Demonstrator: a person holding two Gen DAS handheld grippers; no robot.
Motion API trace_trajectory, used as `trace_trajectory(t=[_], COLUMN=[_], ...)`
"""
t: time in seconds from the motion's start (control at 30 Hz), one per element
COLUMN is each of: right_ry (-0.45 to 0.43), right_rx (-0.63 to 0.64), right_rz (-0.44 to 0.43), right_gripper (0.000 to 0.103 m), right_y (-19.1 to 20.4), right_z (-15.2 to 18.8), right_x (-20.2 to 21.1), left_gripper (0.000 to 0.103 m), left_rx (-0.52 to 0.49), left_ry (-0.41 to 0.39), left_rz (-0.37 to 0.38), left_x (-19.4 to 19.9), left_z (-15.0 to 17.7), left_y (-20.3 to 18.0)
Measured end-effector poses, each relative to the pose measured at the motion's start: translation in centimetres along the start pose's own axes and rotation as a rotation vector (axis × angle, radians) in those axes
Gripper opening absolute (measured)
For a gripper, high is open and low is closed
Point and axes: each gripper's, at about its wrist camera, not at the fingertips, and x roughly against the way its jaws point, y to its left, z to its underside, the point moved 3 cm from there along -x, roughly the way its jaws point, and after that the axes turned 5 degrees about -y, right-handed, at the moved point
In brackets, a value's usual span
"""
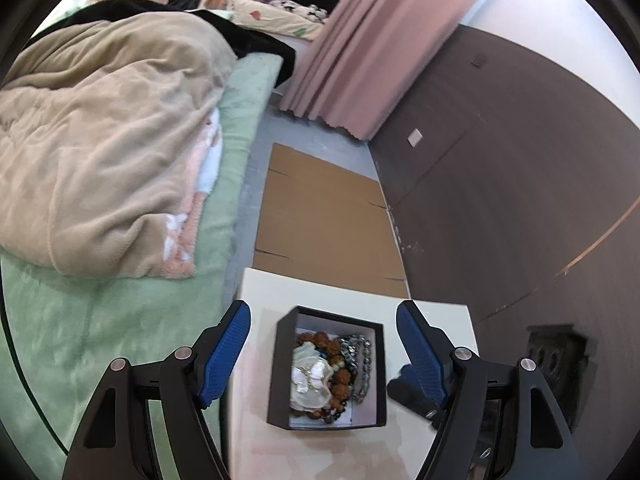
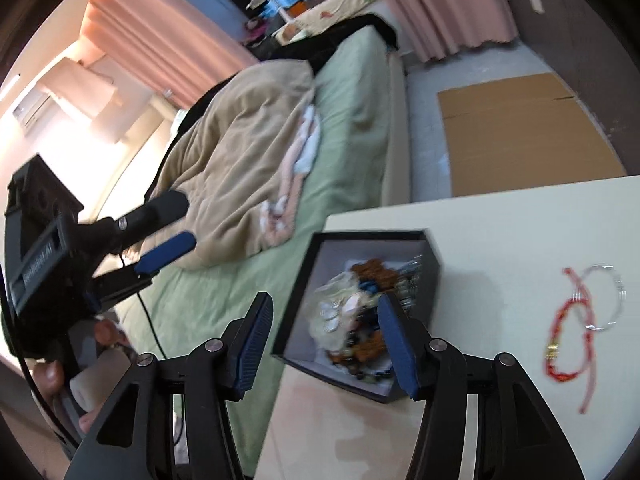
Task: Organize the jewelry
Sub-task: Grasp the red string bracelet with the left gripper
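A black box (image 1: 280, 376) with a white lining stands on the white table (image 1: 276, 288). It holds a brown bead bracelet (image 1: 320, 338), a pale shell piece (image 1: 310, 380) and a silver chain (image 1: 362, 360). My left gripper (image 1: 323, 312) hangs open over the box, one blue pad on each side, touching nothing. In the right wrist view my right gripper (image 2: 325, 302) is open and empty, its right finger in front of the box (image 2: 304, 292). A red cord bracelet (image 2: 568, 340) and a silver bangle (image 2: 604, 300) lie on the table (image 2: 500, 220) to the right. A hand (image 2: 52, 376) holds the left gripper (image 2: 180, 224) at far left.
A bed with a green sheet (image 1: 100, 340) and a rumpled beige blanket (image 1: 104, 140) runs along the table's left edge. Flat cardboard (image 1: 324, 216) lies on the floor beyond the table, beside a brown wall (image 1: 500, 200). Pink curtains (image 1: 360, 60) hang behind.
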Motion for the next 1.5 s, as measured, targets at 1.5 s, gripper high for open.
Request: trace_trajectory(t=[1.5], right_ry=[-0.077], right_rx=[-0.394], right_rz=[0.283], right_gripper=[0.060], right_y=[-19.0], right_z=[-0.3], right_x=[13.5], left_gripper=[0.049], left_rx=[-0.404], left_ry=[0.304], left_rz=[-0.050], left_x=[-14.5], left_z=[13.3], left_y=[-15.6])
